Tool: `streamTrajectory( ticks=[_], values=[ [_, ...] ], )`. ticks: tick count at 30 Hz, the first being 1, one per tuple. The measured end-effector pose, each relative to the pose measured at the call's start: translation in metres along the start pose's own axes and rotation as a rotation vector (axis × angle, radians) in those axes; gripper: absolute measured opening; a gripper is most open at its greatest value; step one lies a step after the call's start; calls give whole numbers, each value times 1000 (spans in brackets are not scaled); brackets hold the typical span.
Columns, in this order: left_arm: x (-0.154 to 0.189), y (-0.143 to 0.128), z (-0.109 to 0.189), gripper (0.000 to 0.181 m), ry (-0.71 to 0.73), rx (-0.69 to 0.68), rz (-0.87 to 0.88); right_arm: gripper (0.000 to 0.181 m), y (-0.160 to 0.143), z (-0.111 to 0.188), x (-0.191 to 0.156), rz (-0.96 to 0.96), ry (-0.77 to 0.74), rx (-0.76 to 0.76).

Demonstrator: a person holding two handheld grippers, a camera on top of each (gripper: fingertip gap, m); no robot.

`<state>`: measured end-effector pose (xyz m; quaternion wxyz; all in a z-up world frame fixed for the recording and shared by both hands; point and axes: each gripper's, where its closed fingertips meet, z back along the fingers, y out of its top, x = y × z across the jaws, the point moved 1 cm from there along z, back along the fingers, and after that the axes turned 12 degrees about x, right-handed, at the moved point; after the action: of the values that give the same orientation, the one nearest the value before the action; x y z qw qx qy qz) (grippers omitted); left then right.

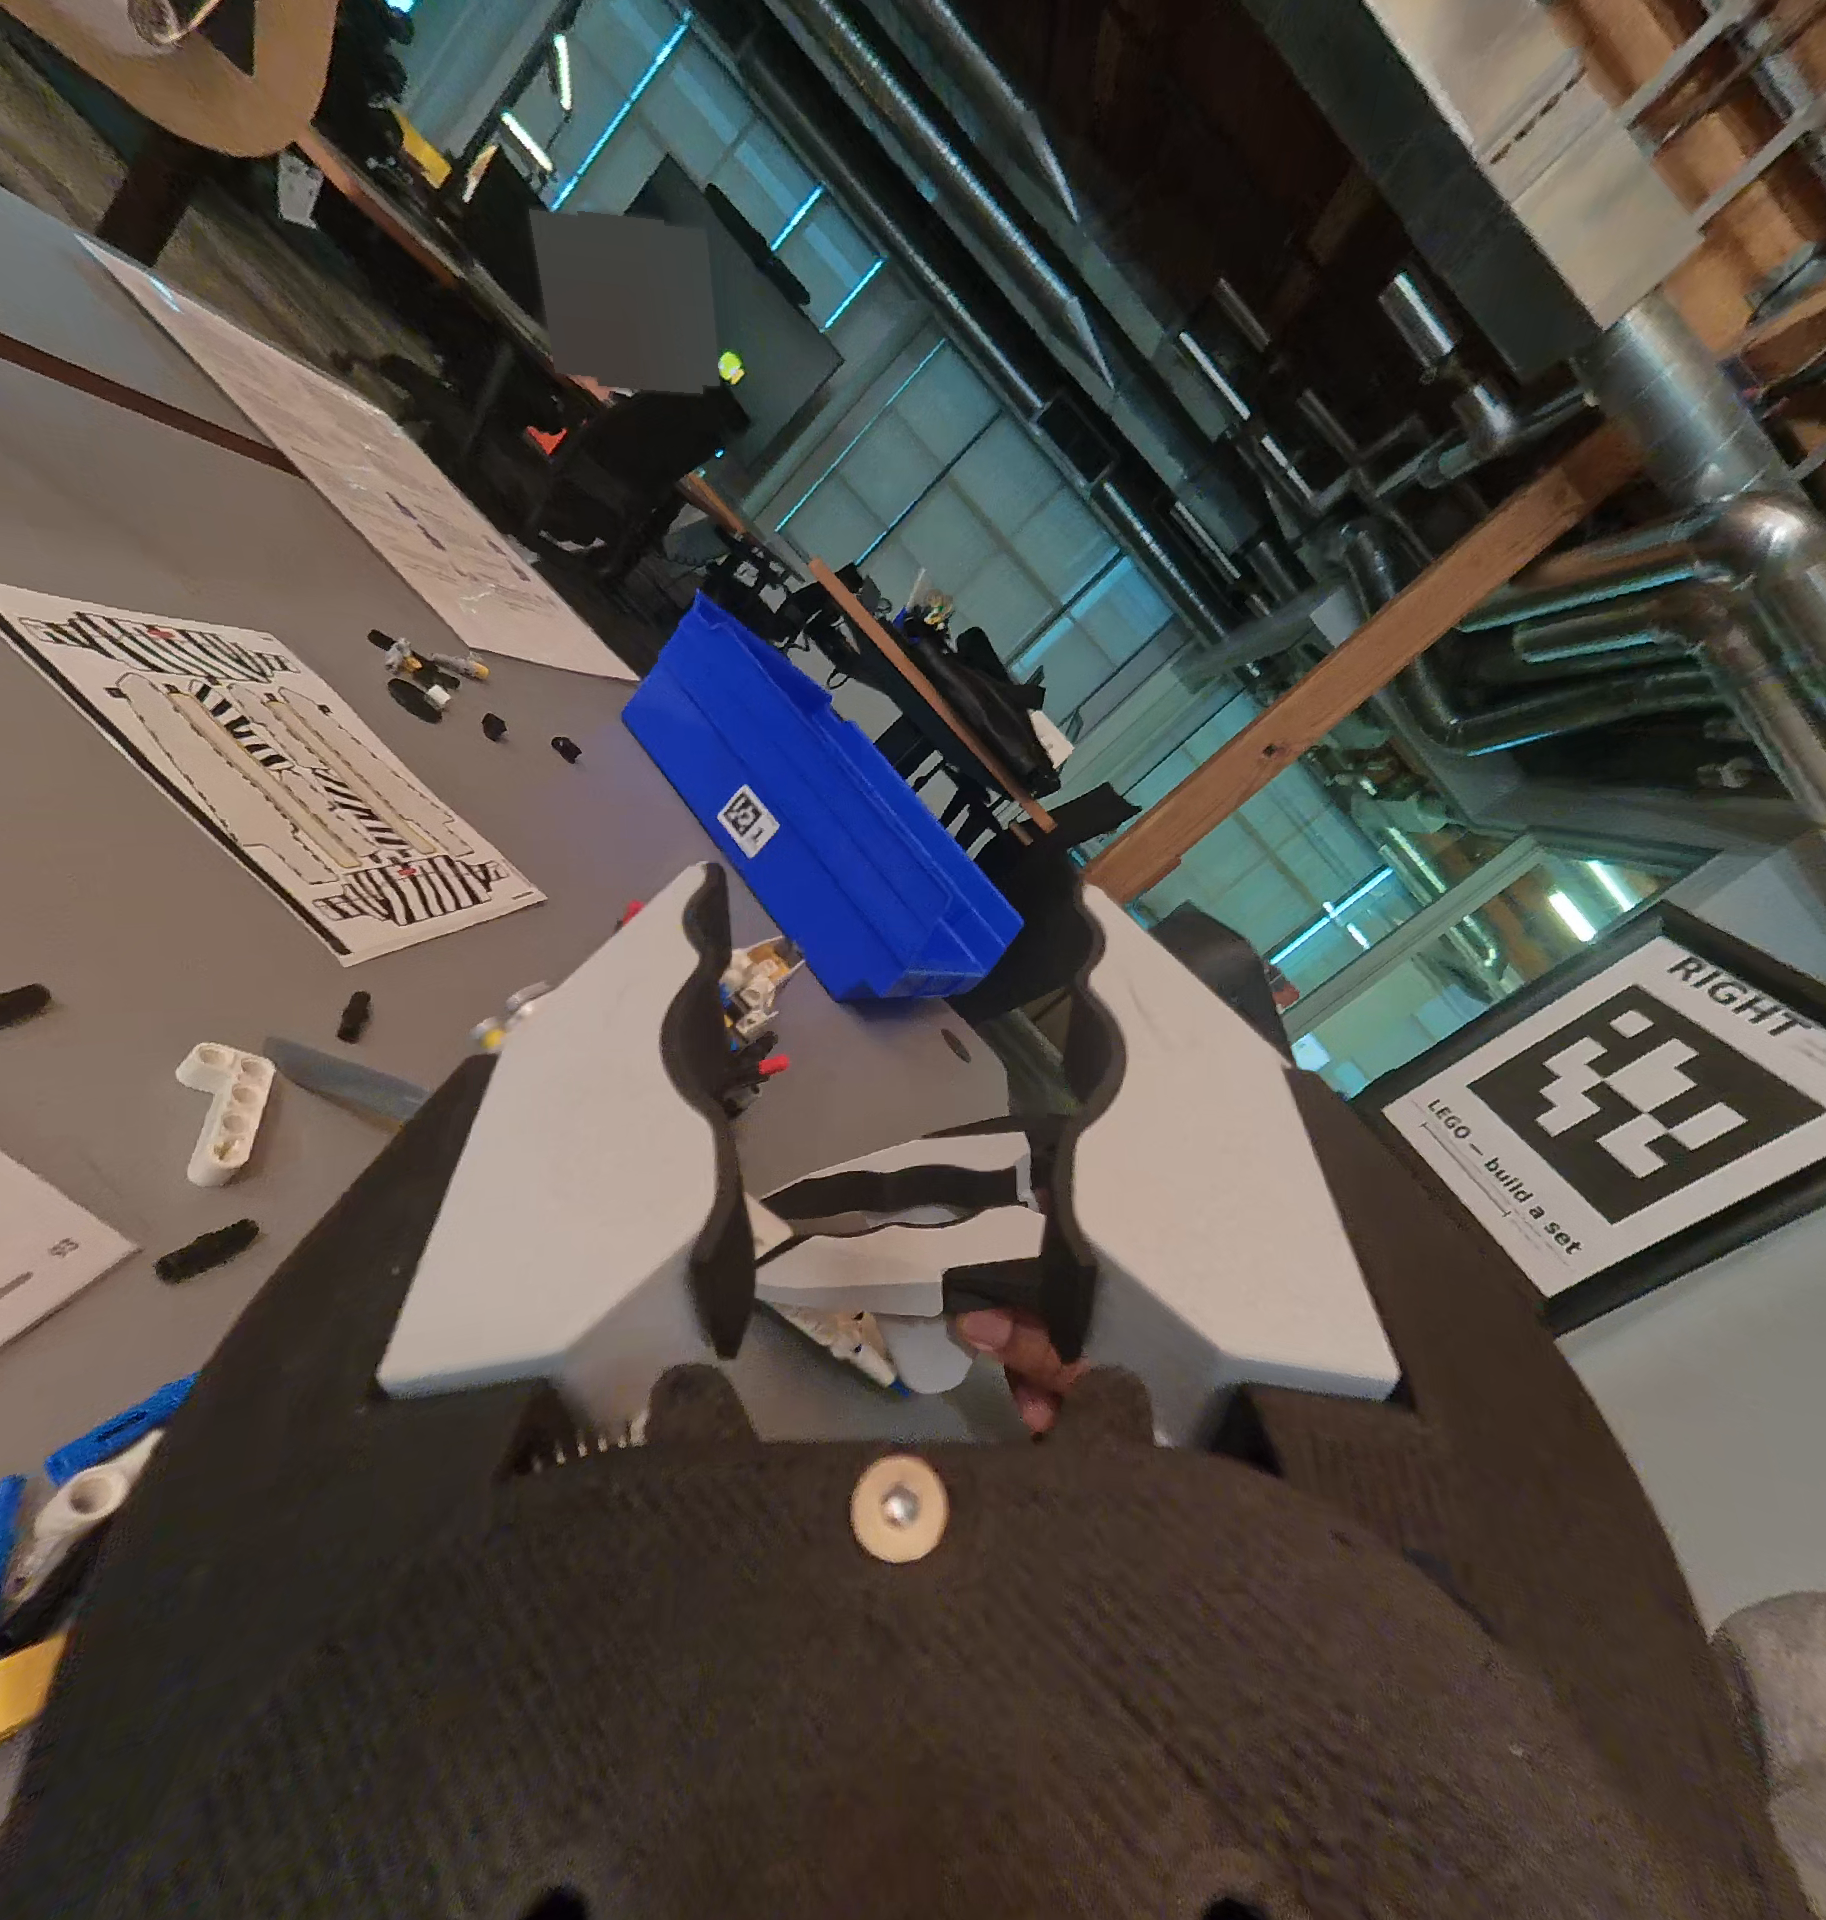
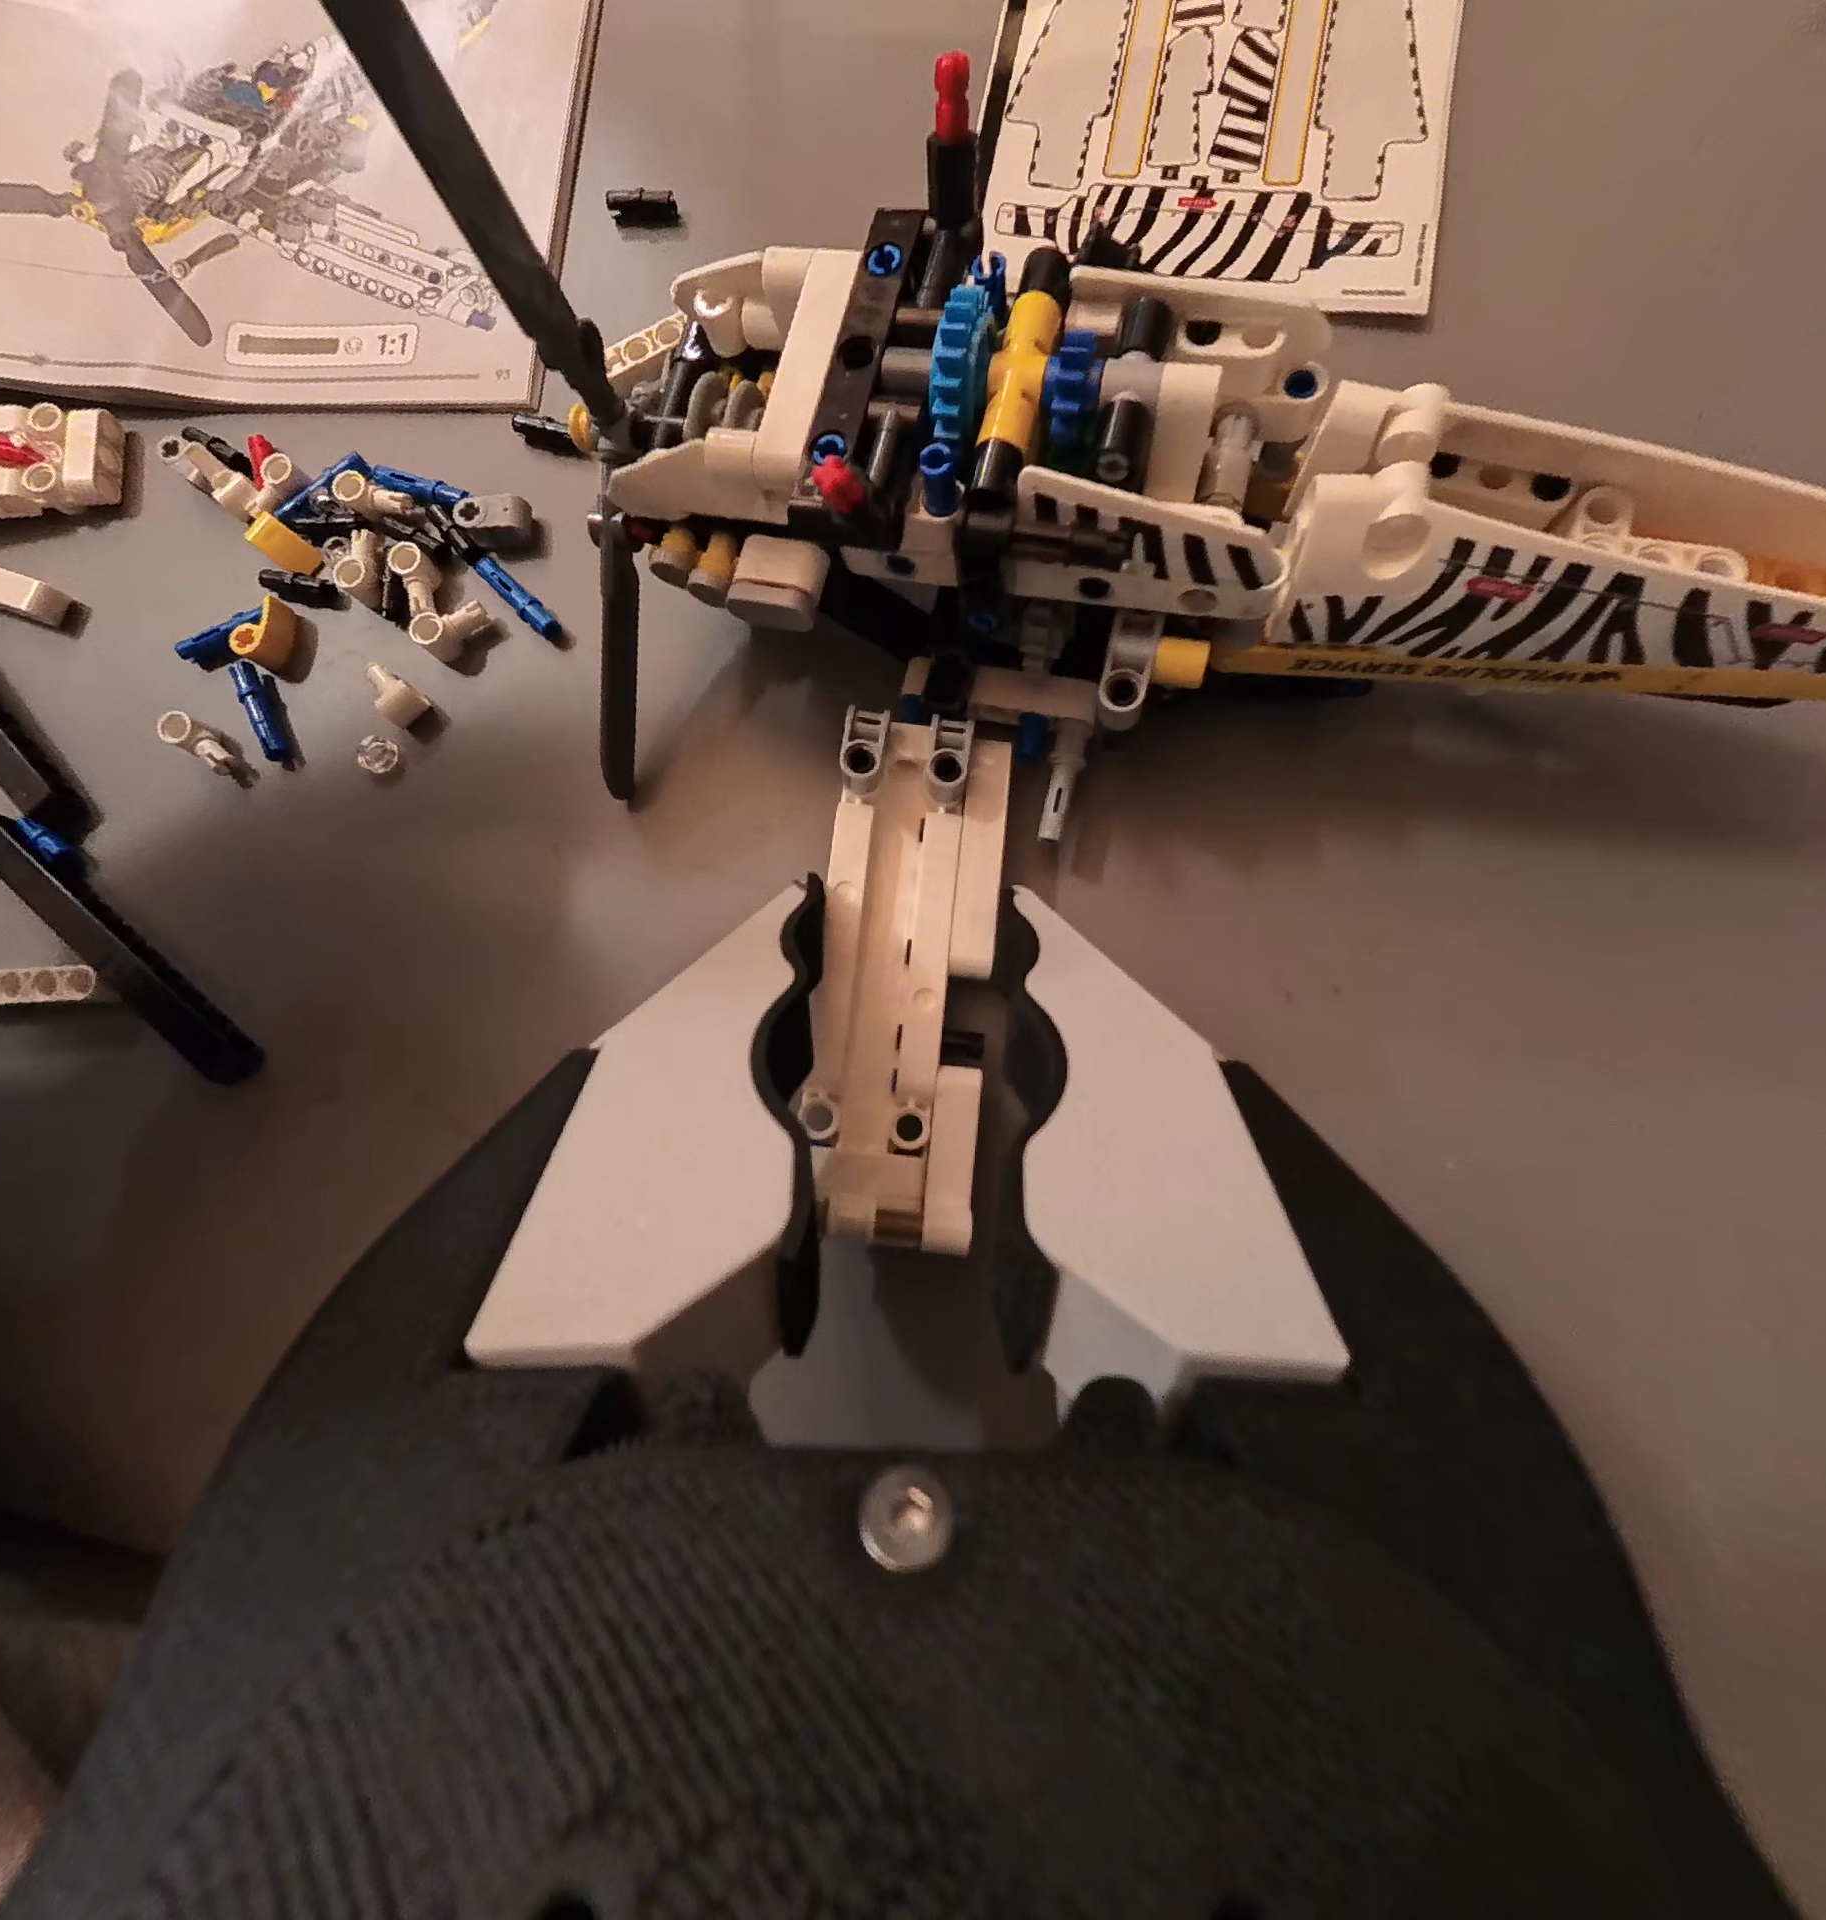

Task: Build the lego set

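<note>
A half-built lego plane [image 2: 1002,447], white with zebra stripes, blue gears and a black propeller, lies on the grey table [image 2: 1408,1039]. My right gripper [image 2: 919,904] is shut on its white wing [image 2: 919,987], which points toward me. In the left wrist view my left gripper [image 1: 893,894] stands wide, with a zebra-striped white panel of the plane [image 1: 888,1195] spanning between both pads near the finger bases. A person's fingertip [image 1: 1023,1361] shows just behind that panel.
A blue bin [image 1: 815,821] stands ahead of the left gripper. The sticker sheet [image 2: 1221,135] and the instruction booklet [image 2: 244,187] lie at the far side. A pile of loose pins and connectors [image 2: 369,551] and black beams [image 2: 109,935] lie left. A tagged placard [image 1: 1636,1112] stands right. One gripper's finger ends stand about 15 centimetres off the other's.
</note>
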<state>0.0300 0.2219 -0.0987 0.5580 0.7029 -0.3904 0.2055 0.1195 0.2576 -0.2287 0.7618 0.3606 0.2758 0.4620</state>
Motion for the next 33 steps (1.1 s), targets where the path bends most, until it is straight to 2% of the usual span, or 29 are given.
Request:
streamTrajectory(
  ticks=[8, 15, 21, 26, 33],
  values=[
    [-25, -21, 0, 87, 149, -218, -198, 32, 2, -2, -2, -16, 16, 19],
    [-27, -36, -1, 89, 156, -282, -215, 32, 2, -2, -3, -20, 20, 33],
    [6, -44, -6, 83, -14, -265, -197, 32, 2, -1, 0, -13, 10, 49],
    [18, -65, -7, 81, -71, -345, -281, 32, 1, 2, 5, 16, -22, 53],
    [42, -70, -5, 72, -195, -344, -194, 32, -10, 7, 10, 121, -53, 53]
  ],
)
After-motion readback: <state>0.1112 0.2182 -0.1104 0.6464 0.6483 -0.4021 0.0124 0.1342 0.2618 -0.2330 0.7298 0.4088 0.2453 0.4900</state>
